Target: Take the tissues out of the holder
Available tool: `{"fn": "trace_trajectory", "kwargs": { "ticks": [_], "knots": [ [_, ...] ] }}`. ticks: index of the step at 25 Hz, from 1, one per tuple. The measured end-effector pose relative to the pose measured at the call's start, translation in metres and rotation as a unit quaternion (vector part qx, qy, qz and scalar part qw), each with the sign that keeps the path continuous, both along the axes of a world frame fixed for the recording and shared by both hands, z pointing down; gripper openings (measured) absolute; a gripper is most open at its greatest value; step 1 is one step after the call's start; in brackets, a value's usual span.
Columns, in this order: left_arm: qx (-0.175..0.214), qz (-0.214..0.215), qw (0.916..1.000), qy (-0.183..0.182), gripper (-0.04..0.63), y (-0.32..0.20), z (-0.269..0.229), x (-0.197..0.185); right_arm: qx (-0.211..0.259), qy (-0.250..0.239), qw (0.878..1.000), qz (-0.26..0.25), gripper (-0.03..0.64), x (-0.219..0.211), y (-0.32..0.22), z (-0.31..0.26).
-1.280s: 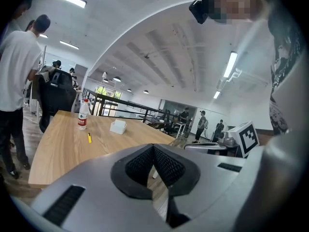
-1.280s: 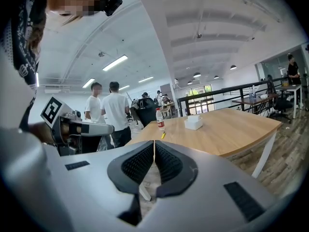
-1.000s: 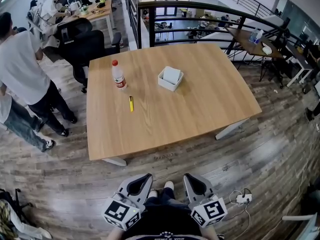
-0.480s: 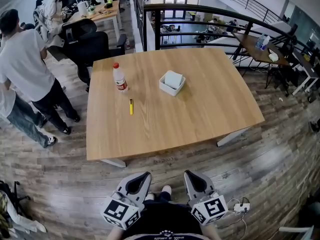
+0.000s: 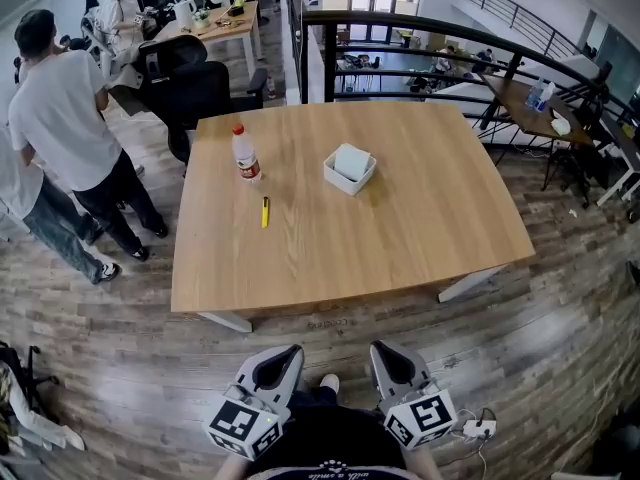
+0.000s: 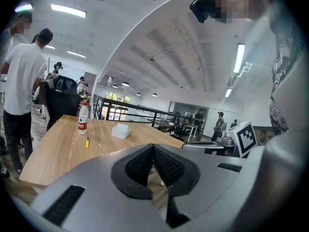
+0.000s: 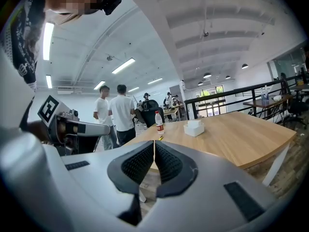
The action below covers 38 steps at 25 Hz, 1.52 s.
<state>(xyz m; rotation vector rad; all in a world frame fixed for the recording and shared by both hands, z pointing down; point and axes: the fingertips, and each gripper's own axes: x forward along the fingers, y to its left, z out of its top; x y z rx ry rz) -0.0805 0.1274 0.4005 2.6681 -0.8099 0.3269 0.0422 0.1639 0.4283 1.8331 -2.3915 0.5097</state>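
Wood-plank flooring surrounds a pale table (image 5: 400, 238) in the head view. We hold the left gripper (image 5: 283, 360) and right gripper (image 5: 385, 358) low and side by side, well short of the table's near edge. On its far half sits the white holder (image 5: 337, 179) with the tissues (image 5: 352, 158) inside, and a bottle (image 5: 245, 155) and a small yellow object (image 5: 265, 212) lie to its left.

From the left gripper view, our jaws meet with nothing between them, the holder well ahead.

From the right gripper view, the jaws are likewise pressed together and empty, the holder far off on the table.
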Motion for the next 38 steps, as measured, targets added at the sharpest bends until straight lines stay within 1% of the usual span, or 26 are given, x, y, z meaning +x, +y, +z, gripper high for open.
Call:
{"fn": "trace_trajectory", "kwargs": {
  "ticks": [2,5,8,15,19,21,25,31,35,38],
  "knots": [
    [-0.001,0.005,1.0,-0.003,0.006,0.001,-0.001,0.005,0.0,0.0,1.0,0.004,0.017,0.004,0.003,0.0],
    [0.01,0.017,0.9998,0.009,0.005,0.001,-0.002,0.017,0.001,-0.004,1.0,0.021,0.017,0.014,0.01,0.0],
    [0.018,0.034,0.9992,0.01,0.006,0.0,-0.004,0.028,0.002,-0.006,0.999,0.039,0.017,0.024,0.014,0.002],
    [0.013,0.074,0.9971,0.009,0.005,-0.004,-0.001,0.049,-0.002,-0.003,0.997,0.076,0.017,0.041,0.016,0.005],
    [0.007,0.085,0.9963,0.012,0.005,-0.015,0.003,0.057,-0.008,0.003,0.996,0.087,0.017,0.047,0.01,0.008],
    [0.006,0.089,0.996,0.01,0.006,-0.024,0.004,0.058,-0.013,0.012,0.996,0.087,0.017,0.047,0.002,0.01],
    [-0.008,0.085,0.9963,0.01,0.005,-0.046,0.009,0.059,-0.027,0.05,0.996,0.069,0.017,0.041,-0.02,0.014],
    [-0.024,0.091,0.9955,-0.004,0.006,-0.077,0.014,0.064,-0.049,0.091,0.994,0.045,0.017,0.034,-0.054,0.016],
    [-0.03,0.097,0.9948,-0.005,0.006,-0.097,0.012,0.065,-0.048,0.095,0.993,0.042,0.017,0.03,-0.076,0.013],
    [-0.03,0.099,0.9946,-0.005,0.006,-0.108,0.012,0.064,-0.057,0.096,0.993,0.041,0.017,0.03,-0.085,0.013]
  ]
}}
